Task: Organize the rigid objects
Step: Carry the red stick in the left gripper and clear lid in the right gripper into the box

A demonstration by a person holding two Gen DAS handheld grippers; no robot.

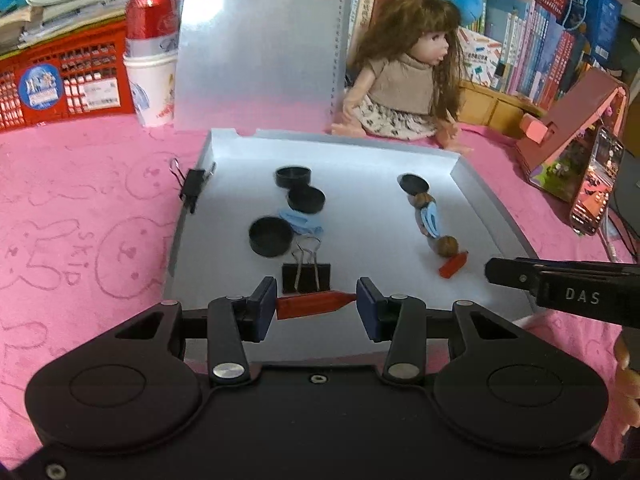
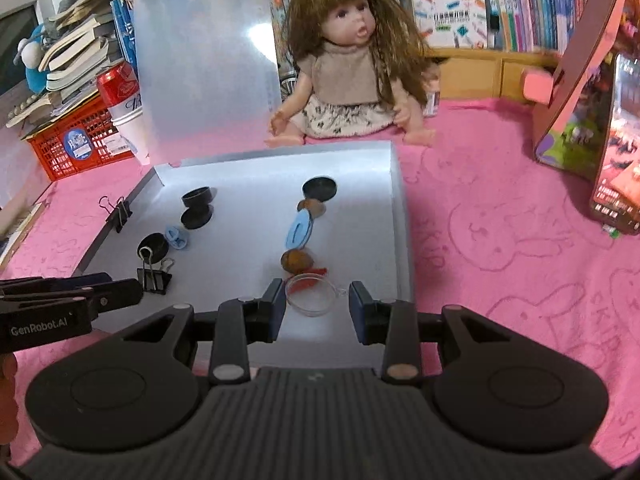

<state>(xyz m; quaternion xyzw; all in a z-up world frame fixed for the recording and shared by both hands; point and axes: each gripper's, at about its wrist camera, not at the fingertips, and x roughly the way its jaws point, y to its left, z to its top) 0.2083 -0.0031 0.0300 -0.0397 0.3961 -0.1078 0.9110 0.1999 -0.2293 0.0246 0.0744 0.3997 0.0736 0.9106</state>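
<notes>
The left tool (image 1: 316,306) held a red, pointed plastic piece (image 1: 312,306) crosswise between its blue pads, just above the near edge of the shallow white tray (image 1: 472,196) on the pink rabbit-print cloth (image 1: 80,208). The right tool (image 2: 316,308) gripped a clear, round plastic dish (image 2: 310,294) over the tray's near right part; whether the dish touched both pads could not be told. Inside the tray lay three black round caps (image 1: 299,177) at left, a black binder clip (image 1: 306,276), and a row of walnuts (image 1: 447,246) and a blue clip (image 1: 430,220) at right.
</notes>
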